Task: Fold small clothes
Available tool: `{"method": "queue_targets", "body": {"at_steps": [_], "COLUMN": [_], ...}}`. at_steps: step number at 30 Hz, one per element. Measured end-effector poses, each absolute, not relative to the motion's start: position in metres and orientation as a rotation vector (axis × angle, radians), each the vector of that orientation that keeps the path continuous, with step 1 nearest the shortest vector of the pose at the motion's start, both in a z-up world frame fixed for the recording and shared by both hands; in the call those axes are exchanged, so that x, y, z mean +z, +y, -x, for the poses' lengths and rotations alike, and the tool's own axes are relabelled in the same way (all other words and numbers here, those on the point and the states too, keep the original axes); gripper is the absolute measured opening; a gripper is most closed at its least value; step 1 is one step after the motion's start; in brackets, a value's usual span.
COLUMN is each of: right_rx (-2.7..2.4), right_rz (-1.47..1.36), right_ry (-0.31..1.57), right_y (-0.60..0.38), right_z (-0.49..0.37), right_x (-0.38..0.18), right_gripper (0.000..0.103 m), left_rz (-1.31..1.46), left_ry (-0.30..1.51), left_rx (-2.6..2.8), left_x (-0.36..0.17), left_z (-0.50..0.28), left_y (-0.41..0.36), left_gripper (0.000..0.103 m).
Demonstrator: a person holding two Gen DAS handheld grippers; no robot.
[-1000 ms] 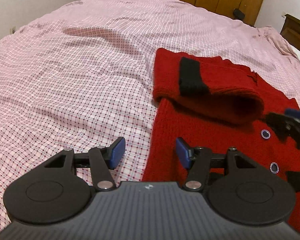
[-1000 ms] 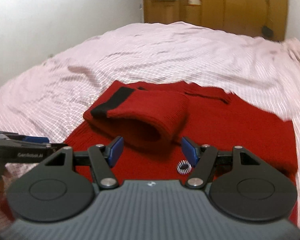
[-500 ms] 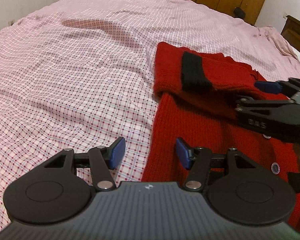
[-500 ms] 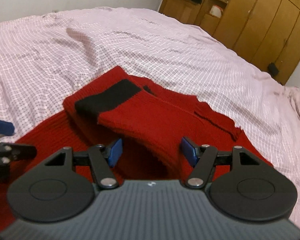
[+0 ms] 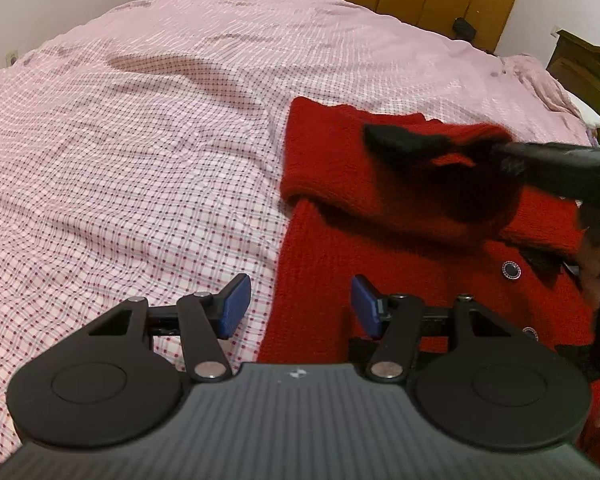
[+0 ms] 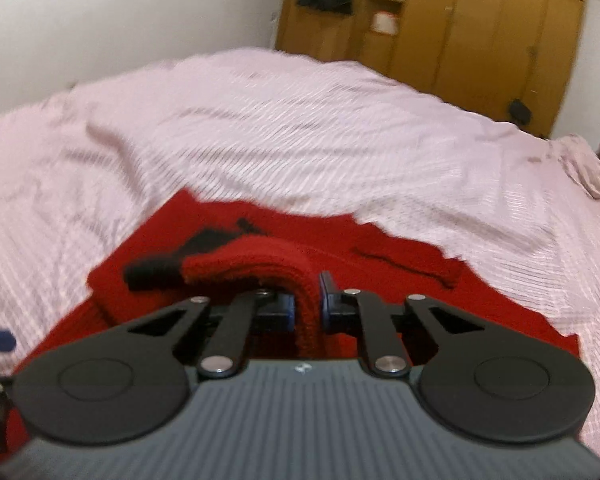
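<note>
Pink checked bedsheet [image 5: 140, 152], wood wardrobe [image 6: 480, 20] behind, red cardigan [image 5: 340, 264]

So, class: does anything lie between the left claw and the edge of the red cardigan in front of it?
Nothing visible does. The left claw is open over the red cardigan's edge, with only checked bedsheet beside it. The right claw is shut on the folded sleeve farther back.

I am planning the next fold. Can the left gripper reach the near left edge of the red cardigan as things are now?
Probably yes. The left gripper stands open right above that edge of the red cardigan, with nothing between them. The right gripper is farther right, shut on the folded sleeve.
</note>
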State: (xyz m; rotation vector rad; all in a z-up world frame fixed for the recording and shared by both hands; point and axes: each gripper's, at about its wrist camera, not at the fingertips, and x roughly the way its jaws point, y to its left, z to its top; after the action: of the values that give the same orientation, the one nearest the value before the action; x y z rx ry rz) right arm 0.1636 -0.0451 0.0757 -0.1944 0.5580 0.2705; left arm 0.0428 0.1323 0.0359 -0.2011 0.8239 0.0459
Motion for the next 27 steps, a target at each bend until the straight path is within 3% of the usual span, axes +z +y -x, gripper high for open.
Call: {"method": "queue_targets", "body": {"at_steps": [5,12,16,19,21,24,27], "right_rx": [0.233,0.196,0.165,0.177,0.176,0.139,0.128], "right_rz": [0.040,-0.211,-0.386,-0.493,-0.493,-0.440,-0.386], "right_ry": [0.574,0.692,0.731,0.736,0.746,0.748,0.733], "right_y": [-0.094,-0.148,-0.174,-0.190,-0.196,-0.206,-0.218], "right_z": [-0.162,-0.164,-0.157,-0.149,-0.144,-0.133,-0.123], "right_x": [0.080,0.041,0.019,0.015,0.017,0.026,0.036], "right_gripper": [0.014,0.017,0.034,0.034,0.035,0.055,0.058], "left_rz": [0.193,0.155,0.150,0.148,0.145,0.133,0.112], "left_ry": [0.828,0.834,0.839,0.838,0.831,0.822,0.823], "left_rx": [0.032,0.026,0.031,0.031,0.027,0.020,0.001], "left_x": [0.036,0.035,0.035,0.036,0.039,0.042,0.043], "left_z": [-0.045,-0.049,-0.051,-0.051,-0.050,-0.051,-0.057], "left_y": [0.126,0.113,0.111,0.111,0.110,0.107,0.101], "left_gripper": [0.063,0.063,0.063,0.063,0.063,0.063,0.063]}}
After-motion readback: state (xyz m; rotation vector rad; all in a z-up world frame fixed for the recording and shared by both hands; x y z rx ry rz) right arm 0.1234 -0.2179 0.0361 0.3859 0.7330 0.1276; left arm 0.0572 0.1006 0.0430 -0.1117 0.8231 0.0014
